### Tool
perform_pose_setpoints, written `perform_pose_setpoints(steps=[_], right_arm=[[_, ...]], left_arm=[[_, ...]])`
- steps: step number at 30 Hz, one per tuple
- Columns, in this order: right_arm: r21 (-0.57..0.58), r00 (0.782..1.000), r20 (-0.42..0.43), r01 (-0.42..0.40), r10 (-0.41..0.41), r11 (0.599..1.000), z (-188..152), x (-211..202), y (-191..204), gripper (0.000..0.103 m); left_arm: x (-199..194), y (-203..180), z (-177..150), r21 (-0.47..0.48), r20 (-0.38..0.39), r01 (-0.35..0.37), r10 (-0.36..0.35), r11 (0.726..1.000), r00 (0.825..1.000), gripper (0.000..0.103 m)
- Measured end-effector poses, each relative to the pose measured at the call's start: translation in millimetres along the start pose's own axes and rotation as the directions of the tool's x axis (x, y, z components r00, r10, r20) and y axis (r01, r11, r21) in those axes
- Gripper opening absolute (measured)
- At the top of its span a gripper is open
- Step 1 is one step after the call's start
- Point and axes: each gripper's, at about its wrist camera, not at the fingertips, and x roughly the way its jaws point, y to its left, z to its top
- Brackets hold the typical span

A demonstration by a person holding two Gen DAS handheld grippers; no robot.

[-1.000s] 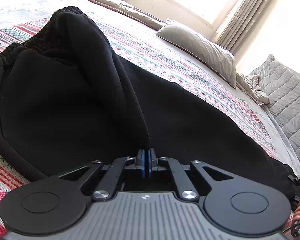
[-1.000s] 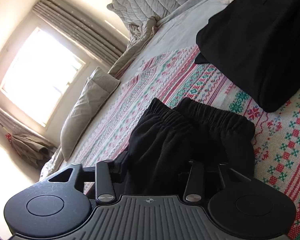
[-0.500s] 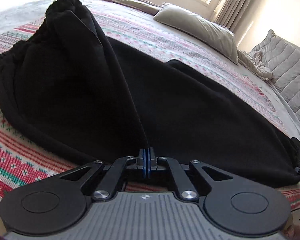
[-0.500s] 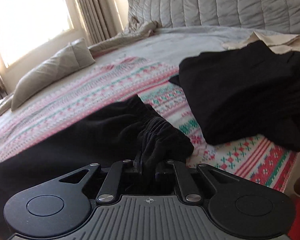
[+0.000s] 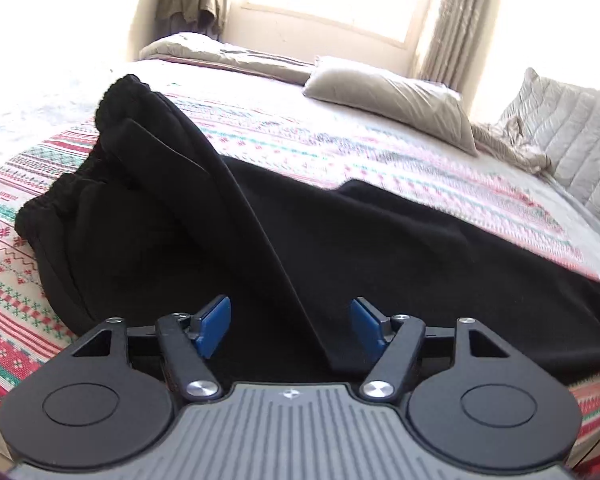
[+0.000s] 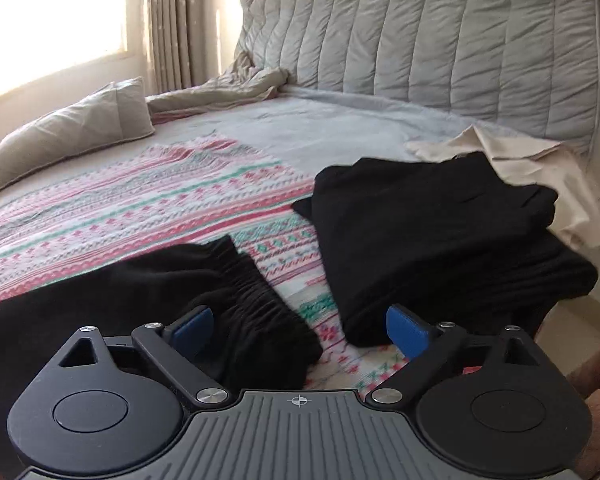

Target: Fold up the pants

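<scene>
Both grippers just let go – pants laid out flat on the bed

The left gripper (image 5: 290, 326) and right gripper (image 6: 300, 330) have just swung their blue pads wide, nothing pinched; looks like a release so the black pants (image 5: 340, 248) can settle lengthwise for the next fold. Thick fleecy fabric, one raised crease running from upper left down between the left pads, the gathered elastic waistband (image 6: 256, 288) at lower centre of the right view. Underneath is a knit-pattern blanket (image 5: 332, 140) – a folded black pile (image 6: 440, 240) sits right of it.
</scene>
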Motion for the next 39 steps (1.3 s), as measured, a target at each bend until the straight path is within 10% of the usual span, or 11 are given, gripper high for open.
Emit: perform_pose_setpoints(steps=[7,12,24,29,31,33,39], right_arm=[[0.028,0.979,-0.021,-0.202,0.203,0.979,10,-10,15,0.095],[-0.062,0.939,-0.079,-0.339,0.334,0.939,5,-19,72,0.095],[-0.204,0.763,-0.269,-0.642,0.588,0.739,-25,-49,208,0.095],[-0.279,0.718,-0.311,-0.696,0.623,0.662,-42,-68,246,0.095],[-0.311,0.709,-0.319,-0.706,0.63,0.637,-47,-74,258,0.095],[-0.329,0.695,-0.33,-0.719,0.638,0.613,-51,-78,267,0.095],[-0.316,0.623,-0.379,-0.782,0.685,0.537,-60,-87,286,0.095]], left_arm=[[5,20,36,-0.098,0.055,-0.105,0.111,0.99,0.992,0.095],[14,24,68,-0.115,0.103,-0.274,0.286,0.955,0.953,0.098],[62,7,137,-0.106,0.049,-0.475,0.482,0.874,0.875,0.096],[94,8,142,-0.076,-0.018,-0.579,0.579,0.812,0.815,0.087],[101,16,141,-0.088,-0.057,-0.603,0.601,0.793,0.797,0.063],[98,27,138,-0.133,-0.074,-0.596,0.592,0.791,0.802,0.035],[49,57,125,-0.275,-0.038,-0.494,0.505,0.825,0.863,0.024]])
